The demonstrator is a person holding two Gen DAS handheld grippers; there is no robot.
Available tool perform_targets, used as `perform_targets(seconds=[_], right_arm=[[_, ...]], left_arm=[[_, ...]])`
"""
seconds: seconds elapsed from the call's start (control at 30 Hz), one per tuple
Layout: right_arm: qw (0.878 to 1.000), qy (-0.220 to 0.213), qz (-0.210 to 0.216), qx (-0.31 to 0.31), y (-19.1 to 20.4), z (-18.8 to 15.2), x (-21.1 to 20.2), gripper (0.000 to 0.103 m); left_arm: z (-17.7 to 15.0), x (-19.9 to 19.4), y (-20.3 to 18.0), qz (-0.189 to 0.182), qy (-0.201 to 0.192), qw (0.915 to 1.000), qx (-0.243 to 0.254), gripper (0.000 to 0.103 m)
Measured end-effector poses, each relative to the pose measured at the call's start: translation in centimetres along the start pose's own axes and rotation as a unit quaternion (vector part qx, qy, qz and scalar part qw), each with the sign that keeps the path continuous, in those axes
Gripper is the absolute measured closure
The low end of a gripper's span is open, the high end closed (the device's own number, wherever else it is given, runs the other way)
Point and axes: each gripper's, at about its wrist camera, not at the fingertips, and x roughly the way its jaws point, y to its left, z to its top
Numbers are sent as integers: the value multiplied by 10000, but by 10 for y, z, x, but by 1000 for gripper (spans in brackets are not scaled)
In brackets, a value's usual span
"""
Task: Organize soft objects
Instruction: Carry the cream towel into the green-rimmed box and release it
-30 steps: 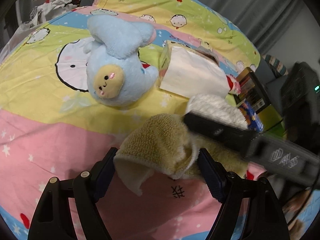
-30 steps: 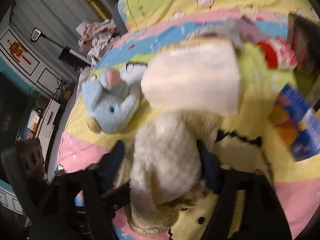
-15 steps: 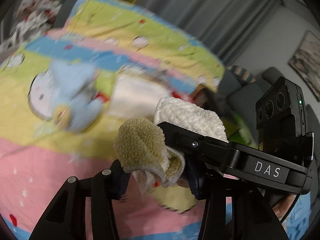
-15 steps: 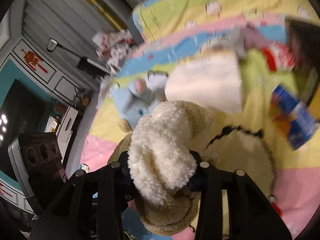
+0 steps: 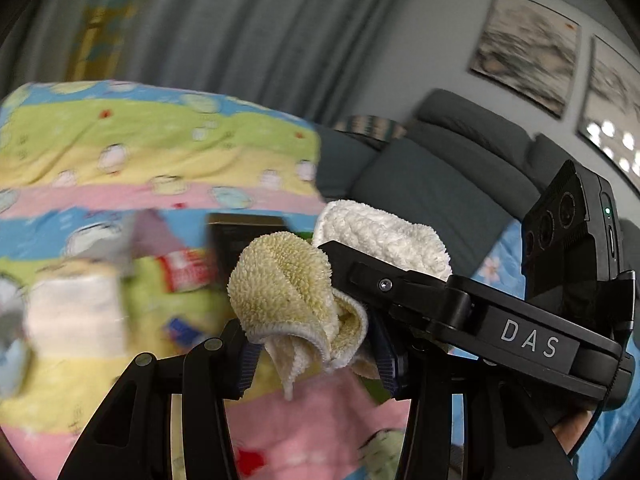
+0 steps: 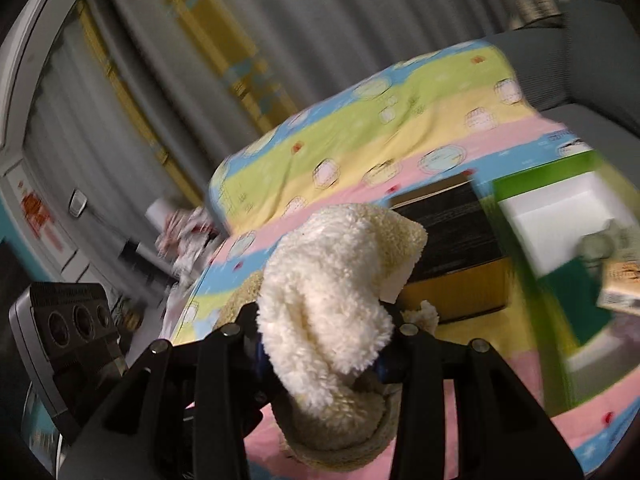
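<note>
Left wrist view: left gripper [image 5: 316, 344] clamps the towel [image 5: 288, 296] above the blanket [image 5: 120, 140]; right gripper [image 5: 460, 316] crosses just right of the towel, sofa [image 5: 420, 168] behind.

Right wrist view: right gripper [image 6: 320, 340] pinches the towel's white end [image 6: 332, 288]; a dark box [image 6: 452, 232] lies behind the towel.

Grey sofa [image 5: 432, 176] — framed pictures [image 5: 524, 52] above

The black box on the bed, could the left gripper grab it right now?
Probably not: the left gripper is shut on the fuzzy cloth, which the right gripper also holds, so its fingers aren't free for the black box.
</note>
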Motion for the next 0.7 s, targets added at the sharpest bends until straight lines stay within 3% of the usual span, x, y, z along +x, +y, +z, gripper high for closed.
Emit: perform_targets(seconds=[0.23, 0.4, 0.7], right_arm=[[9926, -666, -784, 645, -74, 14, -42, 65], [9827, -972, -1185, 1041, -118, 15, -59, 65], [9665, -1087, -1650, 1636, -161, 15, -51, 66]], left_arm=[[3, 71, -65, -619, 388, 9958, 552, 54], [1, 113, -92, -939, 678, 9906, 728, 54], [-3, 164, -101, -810, 1026, 9883, 790, 54]])
